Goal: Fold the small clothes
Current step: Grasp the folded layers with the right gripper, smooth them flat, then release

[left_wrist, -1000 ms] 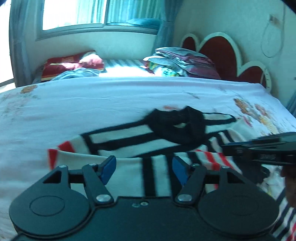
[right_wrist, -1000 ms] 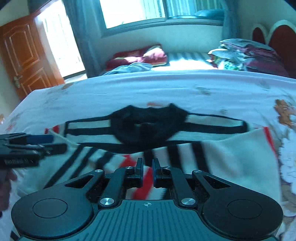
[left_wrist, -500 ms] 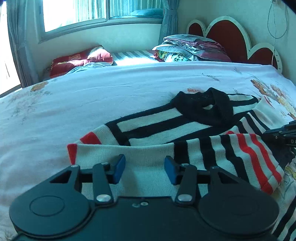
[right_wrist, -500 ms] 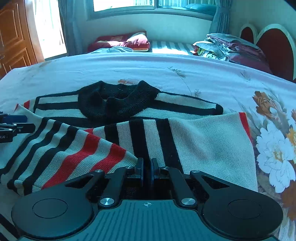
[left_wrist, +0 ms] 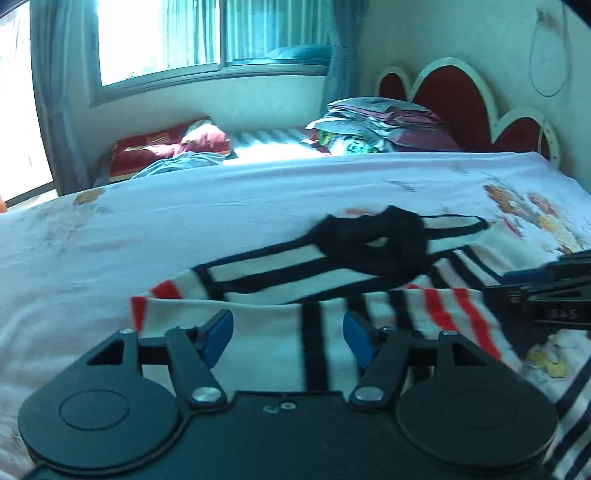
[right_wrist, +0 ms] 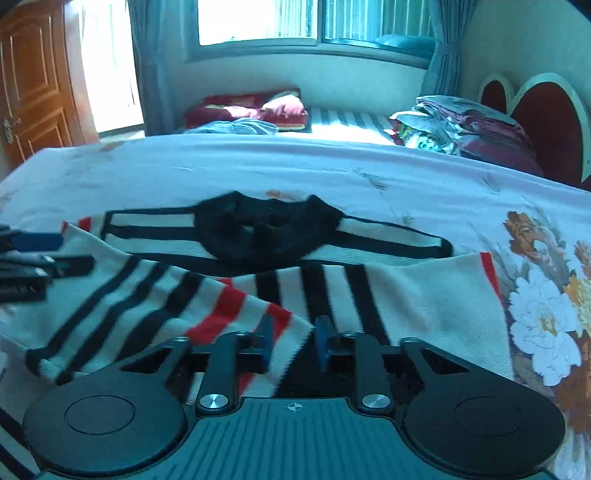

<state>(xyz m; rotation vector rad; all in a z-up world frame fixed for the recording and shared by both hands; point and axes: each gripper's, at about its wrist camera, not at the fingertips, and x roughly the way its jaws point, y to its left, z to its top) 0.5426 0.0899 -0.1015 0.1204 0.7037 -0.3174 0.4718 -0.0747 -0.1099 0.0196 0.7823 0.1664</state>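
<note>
- I am looking along my left tool [left_wrist: 288, 332], and its two blue-padded fingers [left_wrist: 218, 334] are standing well apart, having just been opening again after a brief narrowing; nothing is pinched between them.
- Just ahead of and under that gap, the white knitted sweater with black and red stripes and a black collar [left_wrist: 295, 273] is lying on the bed with the pale floral sheet [left_wrist: 184, 206].
- A folded-over white flap with one black stripe is sitting directly beyond the left tool's fingers, its red-edged end off to the tool's left.
- The black collar is lying farther ahead and a little to the right of the left tool.
- My right tool [right_wrist: 293, 338] is showing a clear gap between its fingers, the jaws having just been opening; the red-striped corner of the sweater is lying in that gap, and the pads are not pressing on it.
- From the right tool, a striped sleeve or flap is running out to its left, and a plain white panel with a red edge is spreading to its right.
- Each tool is appearing at the edge of the other's view, both low over the near edge of the sweater.
- Far ahead of both tools, a stack of folded bedding [left_wrist: 380, 125] is resting by the red scalloped headboard [left_wrist: 454, 99], and dark red pillows [right_wrist: 251, 109] are lying under the window [right_wrist: 314, 22].
</note>
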